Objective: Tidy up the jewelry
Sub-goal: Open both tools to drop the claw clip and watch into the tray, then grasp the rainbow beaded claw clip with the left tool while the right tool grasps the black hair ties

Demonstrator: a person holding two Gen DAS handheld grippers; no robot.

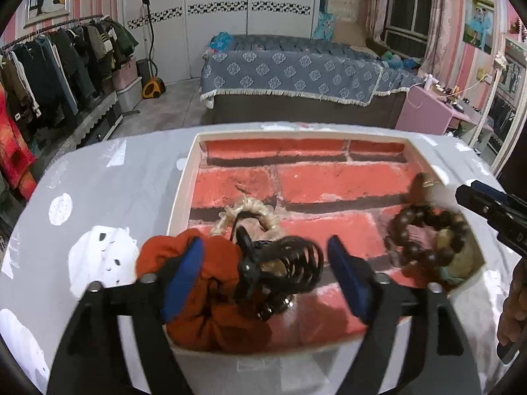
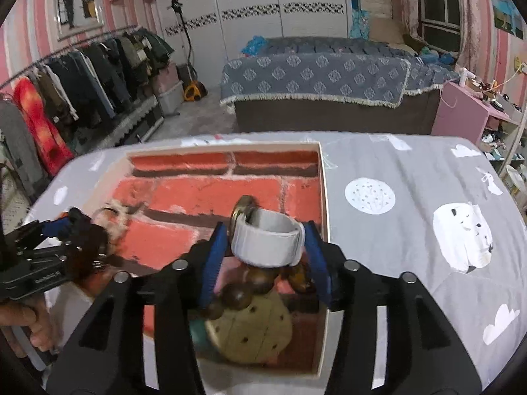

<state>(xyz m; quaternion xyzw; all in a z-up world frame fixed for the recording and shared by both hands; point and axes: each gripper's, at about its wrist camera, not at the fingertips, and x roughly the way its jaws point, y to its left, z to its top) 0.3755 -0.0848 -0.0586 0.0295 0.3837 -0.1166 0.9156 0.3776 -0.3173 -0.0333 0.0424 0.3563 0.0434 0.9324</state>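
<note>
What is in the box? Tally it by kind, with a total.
Hair ties: 3 (orange scrunchie, black coil, cream rope loop)
Bracelets: 2 (dark bead bracelet, grey band)
Tan round piece: 1
Total: 6

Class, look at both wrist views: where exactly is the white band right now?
In the right wrist view, the white band sits between the right gripper's blue fingers, above the dark wooden beads, near the right wall of the brick-lined box.
</note>
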